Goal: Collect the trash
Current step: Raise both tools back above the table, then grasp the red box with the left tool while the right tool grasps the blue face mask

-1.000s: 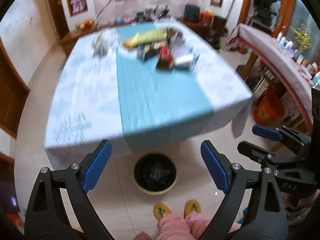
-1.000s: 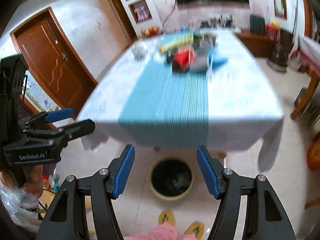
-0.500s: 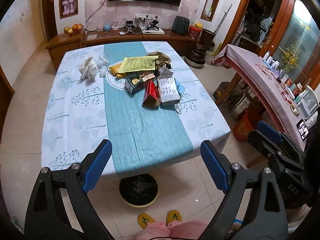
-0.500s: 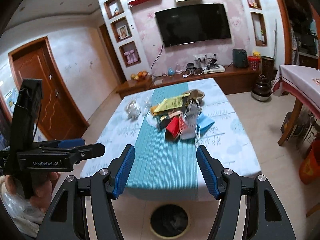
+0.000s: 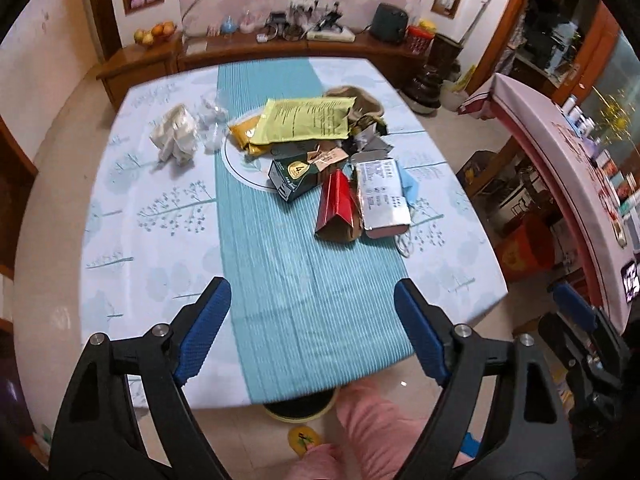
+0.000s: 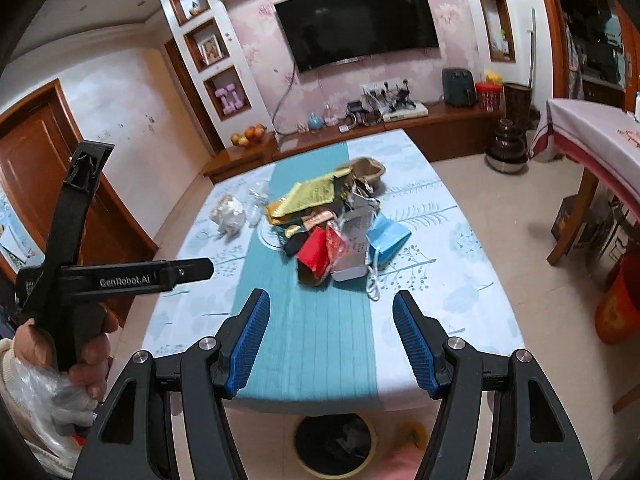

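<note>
Blue-padded jaws: both the left gripper (image 5: 312, 332) and the right gripper (image 6: 332, 338) stand spread wide, holding nothing.
Position: both hover over the near edge of the tabletop (image 5: 160, 208).
Trash pile (image 5: 332, 164): ahead of both, mid-tabletop, slightly right of the runner.
Nearest piece: red carton (image 5: 336, 210), long axis running away from the jaws; the right gripper looks nearer.
Bin (image 6: 336, 446): on the floor, below the near edge.

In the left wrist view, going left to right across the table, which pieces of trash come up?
Crumpled white paper → clear plastic wrapper → yellow envelope → red carton → silver box
</note>
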Motion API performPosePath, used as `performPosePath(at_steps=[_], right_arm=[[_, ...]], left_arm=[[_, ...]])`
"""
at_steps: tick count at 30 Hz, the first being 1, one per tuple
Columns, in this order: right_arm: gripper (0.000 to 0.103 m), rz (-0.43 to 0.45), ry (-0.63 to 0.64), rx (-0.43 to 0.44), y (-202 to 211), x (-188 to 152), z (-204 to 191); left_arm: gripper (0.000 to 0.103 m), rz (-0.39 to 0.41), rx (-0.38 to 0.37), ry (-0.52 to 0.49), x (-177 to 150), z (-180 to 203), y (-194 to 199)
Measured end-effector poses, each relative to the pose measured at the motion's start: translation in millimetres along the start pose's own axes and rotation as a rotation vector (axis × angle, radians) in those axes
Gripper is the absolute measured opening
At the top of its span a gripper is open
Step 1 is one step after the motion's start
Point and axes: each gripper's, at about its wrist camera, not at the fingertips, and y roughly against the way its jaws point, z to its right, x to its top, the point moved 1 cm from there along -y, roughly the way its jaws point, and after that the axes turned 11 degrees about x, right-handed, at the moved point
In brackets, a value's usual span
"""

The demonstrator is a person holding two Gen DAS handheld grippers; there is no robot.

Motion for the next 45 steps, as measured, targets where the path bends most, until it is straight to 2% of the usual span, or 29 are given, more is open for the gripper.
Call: performPosePath(at_steps=[9,12,17,21,23,24,27,29,32,35,37,38,39,40,42,45], right_arm=[[0.065,-0.119,-0.167,0.058,-114.7,62.8,95.2],[0.065,-0.18,-0.216,0.055,-155.7,80.3,125.3],[0.065,-0.268,-0.273,0.069,-210.1,95.8,163.1],[0.065,-0.337,-0.291,0.096,-240.9,99.9,180.5],[0.065,-0.367,-0.303,0.109,-253.6,100.8,186.3],[0.065,-0.379,-0.311,0.113,-259.2,101.0,188.4],[0.065,-0.42,-0.332,0.124,-277.7,101.4,194.8],[0.065,-0.442,-0.343,0.125,-288.7,99.8,196.3],[0.063,-0.468,-0.347,0.129,-302.8,97.2,198.0],[0.058,-0.471,-0.306,0.129,-311.4,97.6,192.8],[0.05,-0.48,-0.269,0.134,-316.8,98.6,187.9],[0.043,-0.483,-0.259,0.147,-317.1,98.6,185.6],[0.026,-0.487,-0.257,0.172,-319.2,99.4,183.8],[0.012,-0.488,-0.254,0.2,-320.6,101.1,180.7],[0.006,-0.495,-0.212,0.186,-321.5,103.7,174.7],[0.005,-0.49,-0.198,0.195,-316.5,104.5,170.2]], left_arm=[[0.074,-0.152,0.005,0.037,58.9,23.1,-94.8],[0.063,-0.212,0.013,0.023,77.8,40.2,-133.9],[0.047,-0.312,0.029,0.013,88.8,59.4,-187.1],[0.042,-0.367,0.039,0.018,91.5,65.5,-214.4],[0.032,-0.387,0.028,0.032,91.8,68.1,-223.9],[0.032,-0.394,0.033,0.03,91.9,69.2,-227.0],[0.028,-0.397,0.072,0.022,91.9,72.1,-236.3],[0.022,-0.4,0.085,0.032,92.5,71.3,-238.9],[0.016,-0.408,0.077,0.068,92.3,68.1,-241.0],[0.015,-0.417,0.07,0.113,89.8,58.9,-241.9],[0.015,-0.421,0.071,0.134,88.8,55.1,-241.9],[0.015,-0.423,0.074,0.139,88.1,54.1,-241.9],[0.015,-0.424,0.076,0.142,87.4,53.6,-241.5],[0.014,-0.423,0.078,0.144,86.6,53.2,-240.7],[0.014,-0.42,0.082,0.149,83.1,50.7,-238.5],[0.014,-0.42,0.082,0.156,75.4,49.8,-234.6]])
